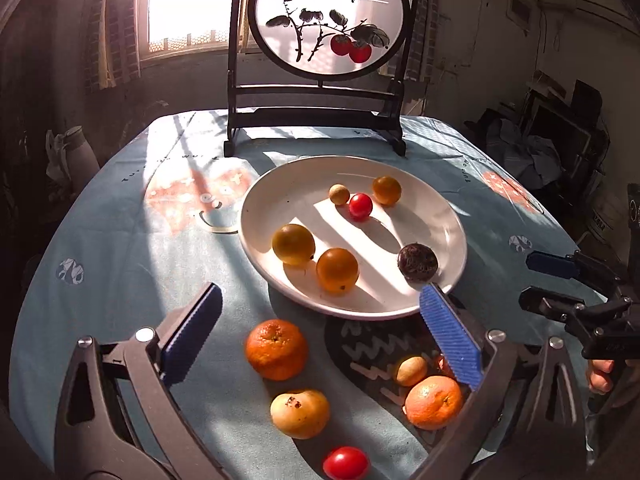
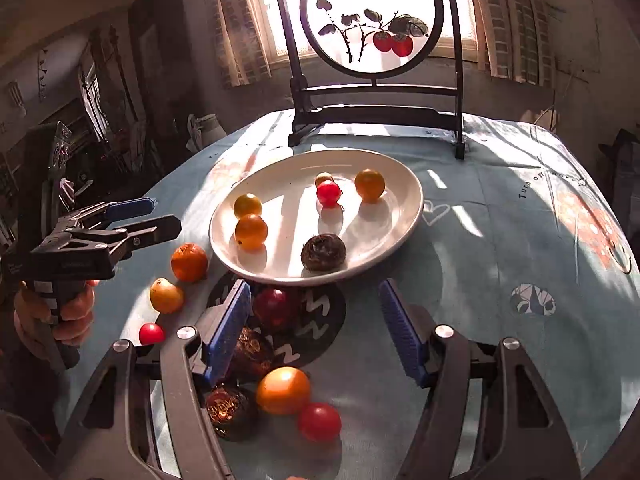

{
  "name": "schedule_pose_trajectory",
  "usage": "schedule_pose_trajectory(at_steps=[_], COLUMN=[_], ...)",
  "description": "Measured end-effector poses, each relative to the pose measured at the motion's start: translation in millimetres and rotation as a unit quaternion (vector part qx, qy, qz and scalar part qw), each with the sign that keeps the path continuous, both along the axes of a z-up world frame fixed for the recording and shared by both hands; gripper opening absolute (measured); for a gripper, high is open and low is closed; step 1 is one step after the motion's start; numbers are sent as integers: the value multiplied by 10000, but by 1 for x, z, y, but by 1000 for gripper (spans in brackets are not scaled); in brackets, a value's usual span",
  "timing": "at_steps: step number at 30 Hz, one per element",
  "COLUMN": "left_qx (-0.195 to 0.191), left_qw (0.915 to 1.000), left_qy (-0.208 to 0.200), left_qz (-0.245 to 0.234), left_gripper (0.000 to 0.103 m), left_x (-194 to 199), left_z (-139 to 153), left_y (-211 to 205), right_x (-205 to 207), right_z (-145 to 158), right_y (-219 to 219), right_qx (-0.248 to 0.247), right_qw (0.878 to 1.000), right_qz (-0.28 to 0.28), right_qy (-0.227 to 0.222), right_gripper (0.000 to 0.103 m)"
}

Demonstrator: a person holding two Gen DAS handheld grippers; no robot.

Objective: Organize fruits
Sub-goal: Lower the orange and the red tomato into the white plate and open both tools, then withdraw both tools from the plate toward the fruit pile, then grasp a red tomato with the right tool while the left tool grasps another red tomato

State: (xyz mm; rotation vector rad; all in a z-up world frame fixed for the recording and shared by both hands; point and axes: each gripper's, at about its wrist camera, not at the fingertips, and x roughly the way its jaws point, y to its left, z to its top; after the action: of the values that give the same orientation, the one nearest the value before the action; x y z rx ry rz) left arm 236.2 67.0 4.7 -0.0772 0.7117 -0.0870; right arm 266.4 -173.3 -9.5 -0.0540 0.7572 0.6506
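Left wrist view: looks forward and down between its own fingers, close over the table's near edge, facing the window. Right wrist view: same heading, set to the right. Both share the white plate [image 1: 256,216] [image 2: 404,216] and the painted screen [image 1: 332,20] [image 2: 372,20].

Six fruits lie apart on the white plate [image 1: 256,216], a dark wrinkled one [image 1: 417,262] at its 4 o'clock, while mandarins [image 1: 277,349], a pale pear [image 1: 300,413] and a red tomato [image 1: 345,463] lie on the bench at 6 o'clock.
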Motion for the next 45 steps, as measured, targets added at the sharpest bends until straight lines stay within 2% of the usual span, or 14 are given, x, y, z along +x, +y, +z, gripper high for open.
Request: schedule_pose_trajectory(at_steps=[4,8,15,18,21,23,25,29,32,35,37,42,45], left_qx=[-273,-422,-680,-750,-734,-725,-654,-467,-615,-449,-353,-251,-74], left_qw=[9995,9988,9964,9960,9962,9964,9970,9983,9963,9941,9923,9854,9838], left_qy=[137,164,285,315,279,257,290,358,428,435,454,778,895], left_qz=[29,207,420,381,386,362,291,59,-432,-886,-1094,-1492,-1550], left_gripper=[101,101,101,101,101,101,101,101,101,99,95,62,57], left_x=[-17,-28,-37,-42,-48,-49,-50,-53,-59,-68,-73,-75,-73], left_z=[-10,-14,-22,-25,-25,-24,-25,-26,-27,-28,-30,-43,-49], left_y=[17,31,50,52,53,51,49,42,36,23,17,3,-6], right_x=[-17,-31,-39,-36,-34,-34,-35,-35,-33,-33,-32,-30,-30], right_z=[-18,-31,-42,-49,-54,-56,-55,-52,-46,-42,-42,-42,-41], right_y=[-12,-16,-11,-10,-7,-5,-4,-10,-19,-25,-28,-30,-30], right_qx=[-144,-304,-703,-792,-891,-981,-958,-775,-373,-279,-255,-270,-258], right_qw=[9994,9980,9958,9947,9935,9929,9932,9947,9962,9972,9972,9972,9973], right_qz=[185,354,363,334,335,323,349,254,196,31,-64,-152,-148], right_qy=[235,425,463,570,617,582,553,620,766,688,695,681,673], right_gripper=[67,53,50,42,40,34,28,27,27,27,27,27,27])
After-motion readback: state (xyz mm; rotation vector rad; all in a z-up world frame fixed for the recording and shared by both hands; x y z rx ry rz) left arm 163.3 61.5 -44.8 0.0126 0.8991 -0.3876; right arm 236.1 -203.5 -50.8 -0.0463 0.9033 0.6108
